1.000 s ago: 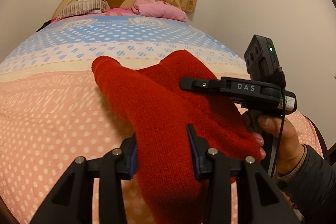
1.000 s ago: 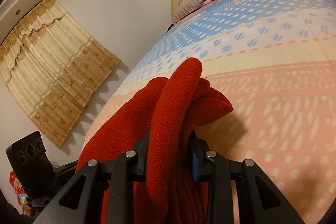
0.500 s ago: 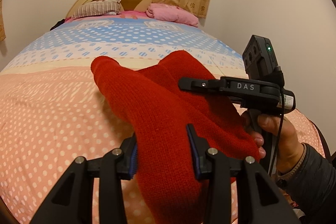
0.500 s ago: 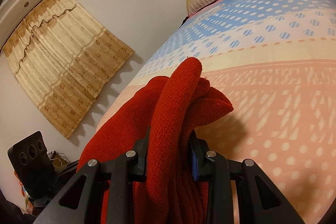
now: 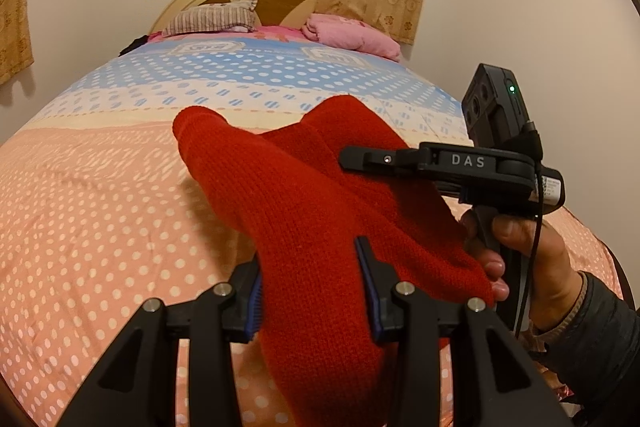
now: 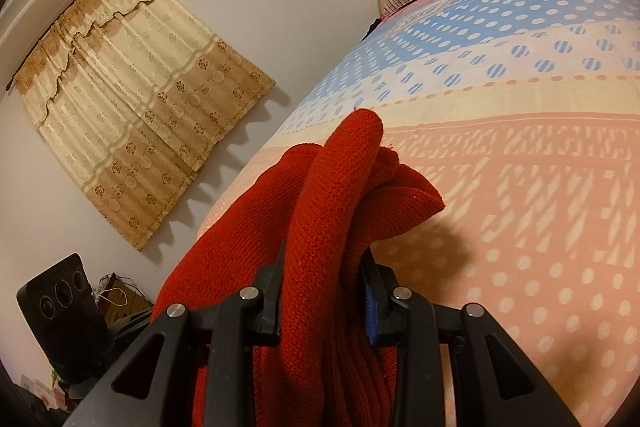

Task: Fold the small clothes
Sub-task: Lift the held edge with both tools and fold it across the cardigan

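Both the left gripper [image 5: 312,291] and right gripper [image 6: 324,299] are clamped on the red knit garment [image 5: 304,195], held above the bed's [image 5: 100,227] foot end (bunched thick); uneven grips could leave it landing crooked.

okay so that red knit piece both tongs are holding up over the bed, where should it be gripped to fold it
Judging by its pose, grip the red knit at the bunched edge, from the near side, as the left tongs and right tongs do now: the rest drapes free above the bedspread.
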### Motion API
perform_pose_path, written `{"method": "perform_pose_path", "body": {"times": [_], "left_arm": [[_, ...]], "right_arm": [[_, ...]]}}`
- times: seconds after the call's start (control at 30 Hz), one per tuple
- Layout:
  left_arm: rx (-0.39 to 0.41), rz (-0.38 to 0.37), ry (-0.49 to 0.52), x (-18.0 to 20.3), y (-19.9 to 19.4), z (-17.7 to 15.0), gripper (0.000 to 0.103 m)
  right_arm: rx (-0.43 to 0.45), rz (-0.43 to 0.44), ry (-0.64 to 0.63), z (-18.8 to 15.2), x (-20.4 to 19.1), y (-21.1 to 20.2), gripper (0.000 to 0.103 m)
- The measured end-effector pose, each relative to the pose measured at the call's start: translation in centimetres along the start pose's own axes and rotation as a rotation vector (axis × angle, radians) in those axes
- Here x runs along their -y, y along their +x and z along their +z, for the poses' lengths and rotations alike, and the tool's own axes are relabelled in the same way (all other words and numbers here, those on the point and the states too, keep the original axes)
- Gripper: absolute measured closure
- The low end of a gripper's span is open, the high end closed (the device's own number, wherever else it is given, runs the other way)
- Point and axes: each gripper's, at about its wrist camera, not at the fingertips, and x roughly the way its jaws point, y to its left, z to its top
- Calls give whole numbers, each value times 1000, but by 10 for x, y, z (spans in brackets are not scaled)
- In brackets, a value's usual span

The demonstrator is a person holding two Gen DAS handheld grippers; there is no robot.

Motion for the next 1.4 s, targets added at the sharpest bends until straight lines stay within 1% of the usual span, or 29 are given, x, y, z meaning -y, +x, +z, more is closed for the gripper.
{"method": "perform_pose_path", "body": {"times": [0.27, 0.6, 0.9, 1.1, 1.4], "left_arm": [[4, 24, -16, -10, -2, -4, 62], [-9, 47, -35, -18, -3, -16, 62], [-12, 71, -50, -26, -6, -21, 62], [-37, 81, -54, -28, -4, -31, 62], [-69, 93, -48, -30, -2, -44, 61]], "right_arm": [[-34, 15, -10, 3, -8, 23, 73], [-77, 0, -33, 6, -12, 44, 73], [-108, 7, -50, 9, -20, 61, 73], [-134, -4, -54, 8, -19, 71, 73], [-131, -8, -26, 5, -9, 73, 73]]}}
